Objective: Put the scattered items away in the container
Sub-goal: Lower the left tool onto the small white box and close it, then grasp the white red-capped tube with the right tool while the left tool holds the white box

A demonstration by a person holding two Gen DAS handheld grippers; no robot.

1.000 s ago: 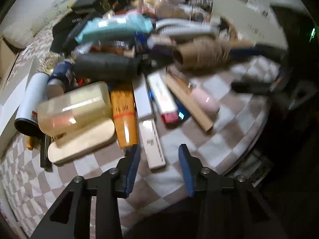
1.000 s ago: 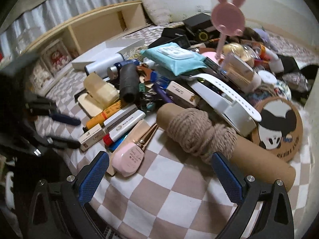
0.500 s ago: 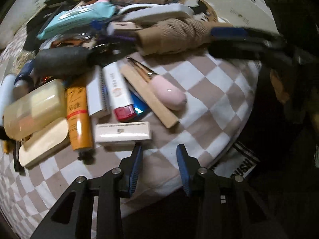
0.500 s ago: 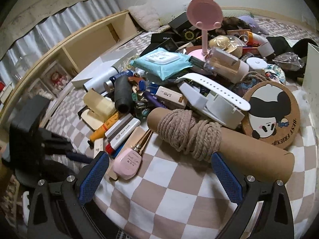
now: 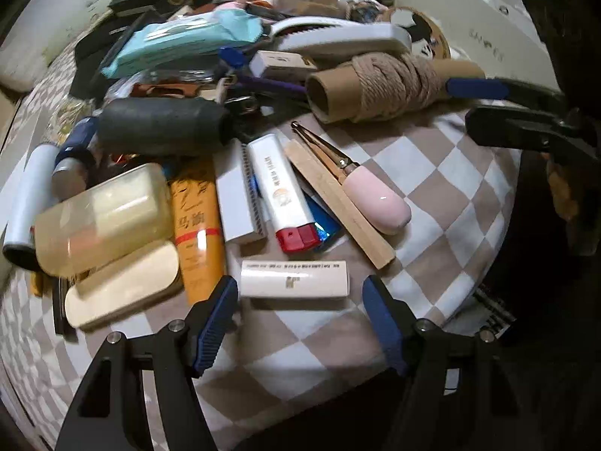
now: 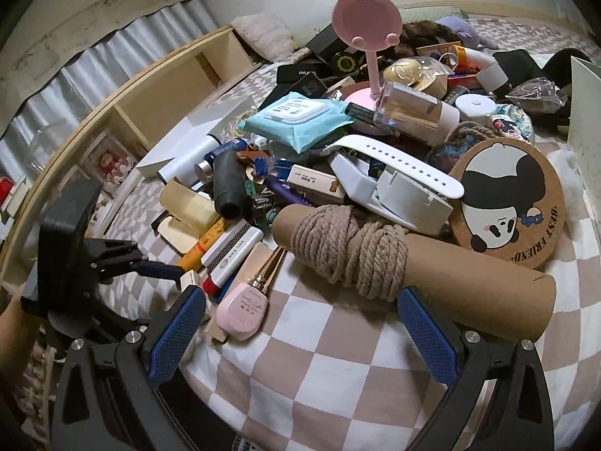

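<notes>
The left tool (image 5: 299, 306) has just been opening; its jaws now flank a small white box (image 5: 294, 279) lying on the checkered cloth (image 5: 443, 173), pads not touching it. The right tool (image 6: 300, 329) gapes wide and empty before the rope-wound cardboard tube (image 6: 409, 267).

one cardboard tube (image 6: 469, 274) wound with rope, one pink bunny stand (image 6: 362, 11), one wipes pack (image 6: 300, 120), one panda coaster (image 6: 507, 203).
</notes>
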